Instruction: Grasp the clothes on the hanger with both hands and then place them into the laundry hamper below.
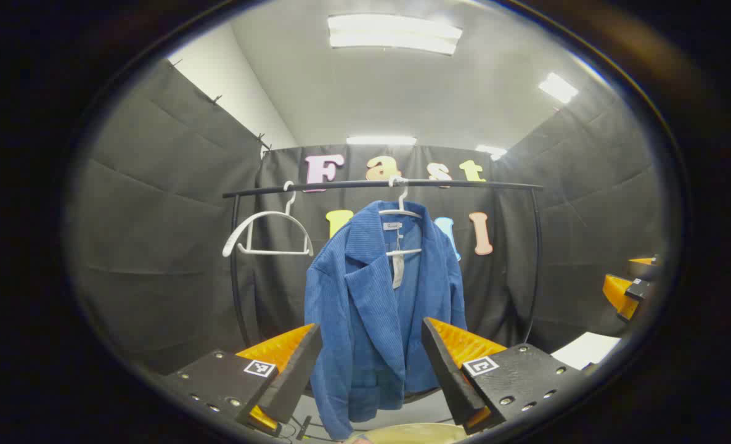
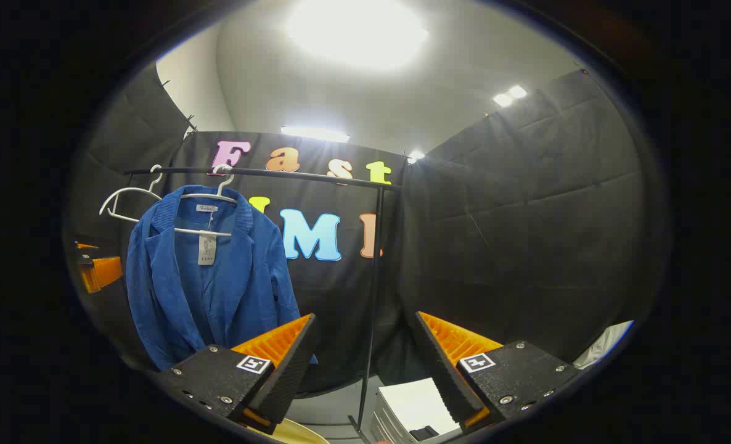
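1. While the left gripper view looked straight down the rack, the blue jacket hung on a white hanger under the black rail, with an empty hanger beside it on the rail. Left gripper had its fingers spread, nothing between them, short of the jacket's hem. A pale rim showed below the jacket, probably the laundry hamper, too little visible to be sure. The other gripper sat well off to the side of the jacket.
2. In the right gripper view the jacket sat off-centre, away from where the fingers aimed. Right gripper was spread too, empty, pointed past the rail's upright post. A white stack lay below that post.
3. Judgement: approach step, no grasp yet. Next move calls for swinging the right gripper toward the jacket, both closing in near the shoulders, pinching, then lifting clear of the hanger.
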